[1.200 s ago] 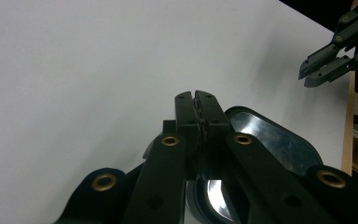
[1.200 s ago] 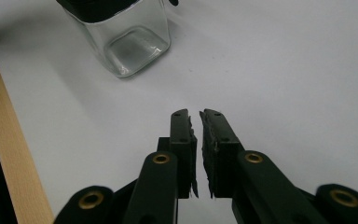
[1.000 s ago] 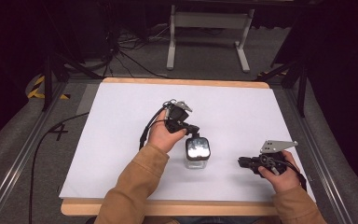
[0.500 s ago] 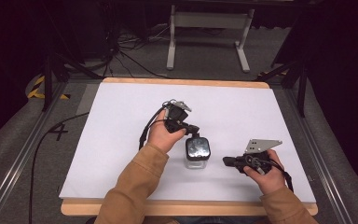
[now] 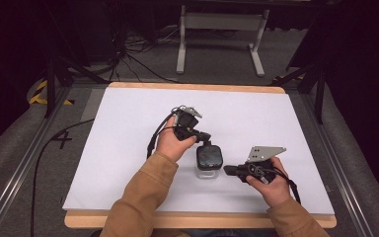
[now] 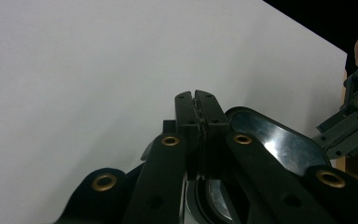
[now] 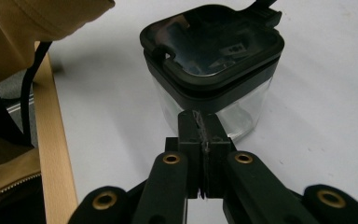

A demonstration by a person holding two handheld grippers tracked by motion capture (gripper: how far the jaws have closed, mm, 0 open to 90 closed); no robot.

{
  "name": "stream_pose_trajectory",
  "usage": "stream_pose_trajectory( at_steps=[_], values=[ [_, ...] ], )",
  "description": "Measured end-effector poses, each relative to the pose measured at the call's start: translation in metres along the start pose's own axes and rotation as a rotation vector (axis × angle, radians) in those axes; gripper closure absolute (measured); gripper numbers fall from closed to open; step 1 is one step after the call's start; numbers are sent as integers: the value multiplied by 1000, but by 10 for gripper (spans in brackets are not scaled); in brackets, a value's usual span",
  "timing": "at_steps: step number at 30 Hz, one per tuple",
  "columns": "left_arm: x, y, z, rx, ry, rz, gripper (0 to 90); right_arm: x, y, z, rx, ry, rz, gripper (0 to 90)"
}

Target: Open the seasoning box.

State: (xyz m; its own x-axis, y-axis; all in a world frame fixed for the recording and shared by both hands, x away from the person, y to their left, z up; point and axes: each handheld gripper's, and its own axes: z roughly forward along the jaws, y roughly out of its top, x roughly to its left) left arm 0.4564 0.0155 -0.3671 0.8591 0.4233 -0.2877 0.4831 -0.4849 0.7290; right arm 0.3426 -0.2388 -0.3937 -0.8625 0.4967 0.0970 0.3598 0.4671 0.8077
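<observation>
From the high view, a person at a white table [image 5: 128,148] works two hand-held grippers around a small clear jar [image 5: 208,168] with a black square lid [image 5: 208,156]. The left gripper [image 5: 206,139] reaches in from the far side, its tips at the lid's far edge; the right gripper [image 5: 229,171] lies low on the table just beside the jar's right wall, pointing at it. The jar stands upright between the two tools, a placing that likely lets one steady the glass while the other works the lid.

In the left gripper view, the left gripper [image 6: 196,95] has its jaws pressed flat together with nothing between them, poised above the glossy lid [image 6: 279,144], which lies just below and right of the tips. The closed tips look suited to pushing or prying at the rim rather than grasping. The other gripper [image 6: 349,126] shows at the right edge, beyond the lid.

In the right gripper view, the right gripper [image 7: 199,116] is likewise pinched closed and empty, its tips right at the jar's glass wall [image 7: 242,112], just under the lid's band [image 7: 214,46]; whether they touch cannot be told. Held low and level, it appears set to brace the jar against sliding. A tan sleeve [image 7: 37,23] crosses the upper left.
</observation>
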Motion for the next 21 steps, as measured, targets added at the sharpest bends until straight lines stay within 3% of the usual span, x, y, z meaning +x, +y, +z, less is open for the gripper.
stream_pose_trajectory(
  at_steps=[10,14,21],
  values=[
    [-1,-1,1,-11,-1,10,885,0,2,4,-37,4,4,896],
    [-4,-2,0,-14,28,19,866,1,4,4,-44,7,-4,896],
    [-15,-3,-22,-39,41,48,851,0,7,5,-49,16,-12,897]
  ],
)
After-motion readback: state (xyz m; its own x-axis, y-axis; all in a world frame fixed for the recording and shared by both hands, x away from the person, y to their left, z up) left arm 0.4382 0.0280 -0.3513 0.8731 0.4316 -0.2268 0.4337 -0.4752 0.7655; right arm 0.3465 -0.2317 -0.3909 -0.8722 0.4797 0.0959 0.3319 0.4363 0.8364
